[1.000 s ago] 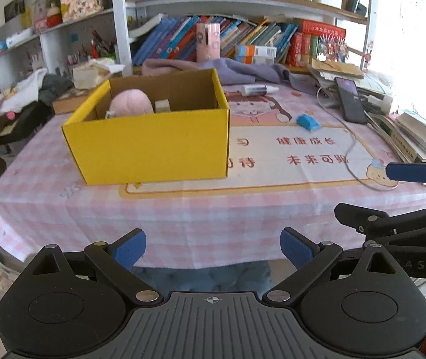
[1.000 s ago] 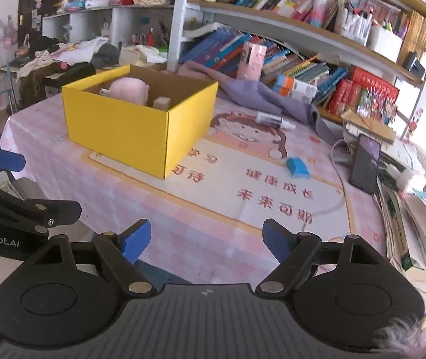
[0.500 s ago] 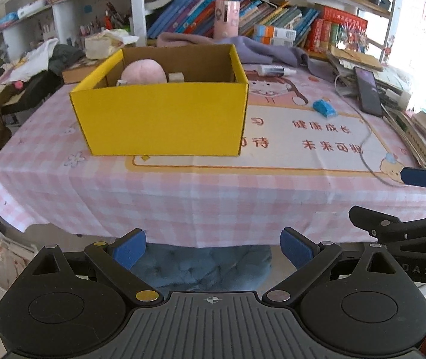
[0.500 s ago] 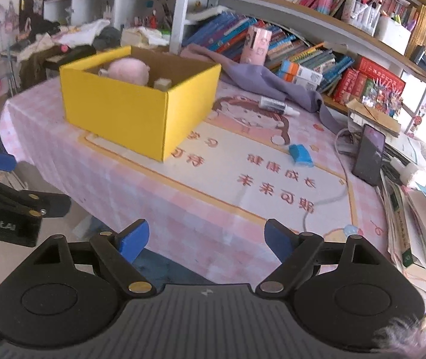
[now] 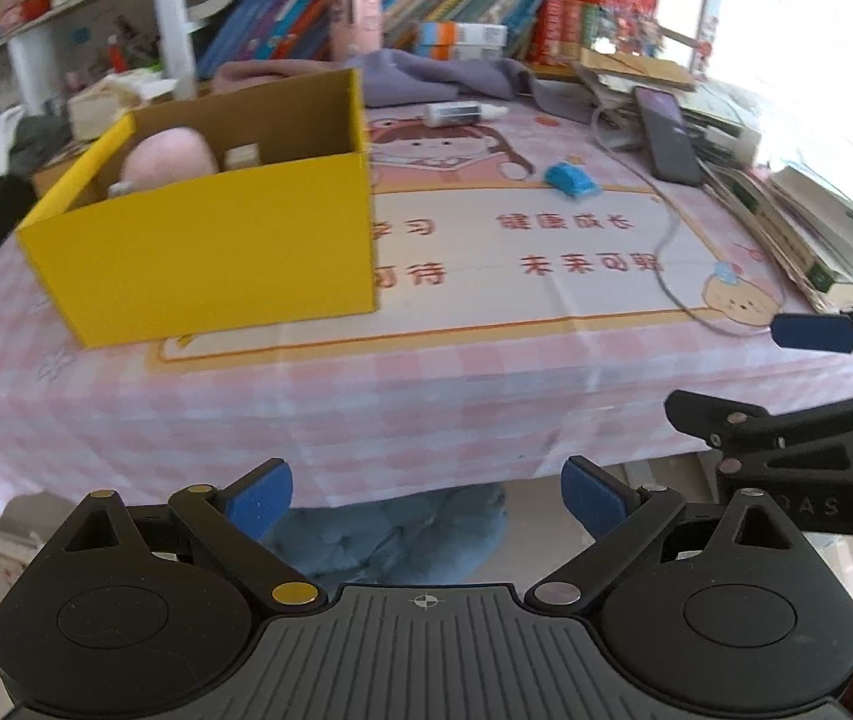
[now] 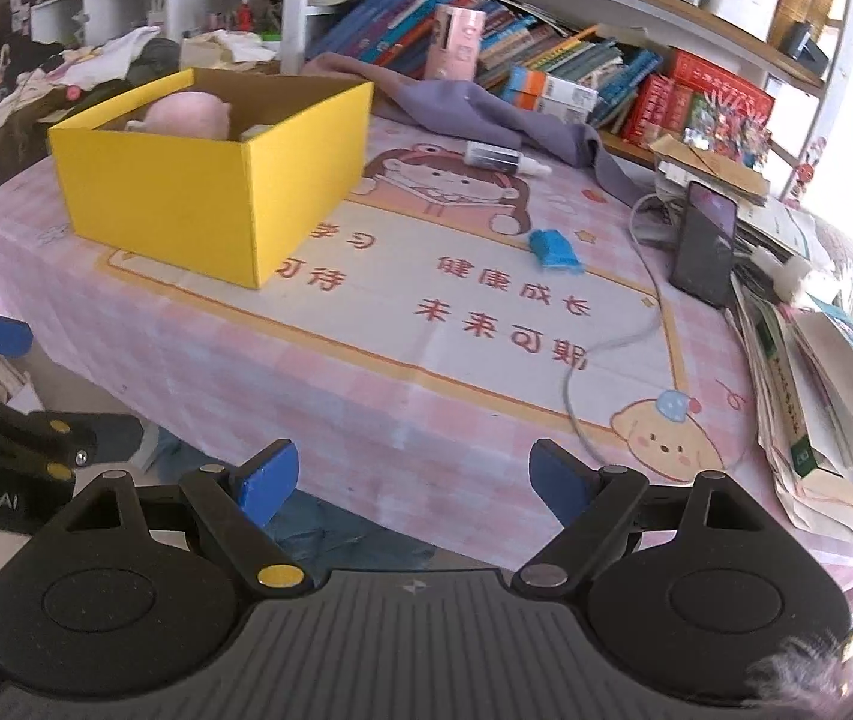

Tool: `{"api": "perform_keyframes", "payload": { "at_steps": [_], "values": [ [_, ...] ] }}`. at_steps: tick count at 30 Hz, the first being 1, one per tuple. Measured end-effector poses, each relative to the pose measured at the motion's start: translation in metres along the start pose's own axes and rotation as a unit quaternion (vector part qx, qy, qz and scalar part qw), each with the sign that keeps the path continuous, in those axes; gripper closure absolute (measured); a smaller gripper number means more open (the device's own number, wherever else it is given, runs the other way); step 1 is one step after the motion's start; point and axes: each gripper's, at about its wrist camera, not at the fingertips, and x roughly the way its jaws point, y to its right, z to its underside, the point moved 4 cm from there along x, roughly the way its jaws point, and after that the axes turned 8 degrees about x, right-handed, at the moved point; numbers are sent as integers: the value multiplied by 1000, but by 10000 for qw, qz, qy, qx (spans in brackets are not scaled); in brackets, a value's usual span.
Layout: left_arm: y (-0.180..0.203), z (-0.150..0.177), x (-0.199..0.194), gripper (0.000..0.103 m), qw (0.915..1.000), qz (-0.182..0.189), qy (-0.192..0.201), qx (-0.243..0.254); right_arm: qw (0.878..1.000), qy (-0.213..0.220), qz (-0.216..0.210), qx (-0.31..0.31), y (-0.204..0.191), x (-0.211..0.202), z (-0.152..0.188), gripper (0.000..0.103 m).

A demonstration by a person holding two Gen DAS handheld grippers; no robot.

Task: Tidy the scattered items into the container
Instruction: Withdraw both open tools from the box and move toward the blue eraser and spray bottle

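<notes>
Both grippers hang off the near edge of the table (image 6: 366, 396), jaws spread wide and empty: the left gripper (image 5: 426, 495) in front of the box side, the right gripper (image 6: 414, 480) toward the cable side. Neither touches anything, so the step in hand looks like an approach to the next loose item, with some of the tidying done and some left.

Farther in, on the left, stands the yellow box (image 6: 186, 192), open at the top, with a pink plush (image 6: 189, 114) and a small pale block already inside. To its right, well apart from it on the printed mat, lies the blue item (image 6: 555, 249); it may be an eraser or a small toy, the view is too soft to say. Its long axis runs diagonally across the table in the right wrist view, near end toward the phone (image 6: 705, 240), far end toward the box's back corner.

Beyond it lies the tube (image 6: 501, 159), flat on its side just at the hem of the purple cloth (image 6: 486, 114). Its long axis runs roughly across the table, cap pointing right, away from the box.

I judge the blue item the handier target for the right gripper. That calls for a reach forward over the cable (image 6: 612, 348), jaws turned across the short side, then a carry left to the box.
</notes>
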Motion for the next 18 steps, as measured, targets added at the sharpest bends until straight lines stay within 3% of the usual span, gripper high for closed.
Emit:
{"api": "perform_keyframes", "payload": {
  "at_steps": [10, 18],
  "values": [
    [24, -38, 25, 7, 9982, 386, 266, 365, 9991, 93, 230, 334, 42, 21, -20, 22],
    [37, -89, 52, 7, 9956, 466, 653, 482, 9988, 84, 261, 399, 78, 52, -50, 25]
  ]
}}
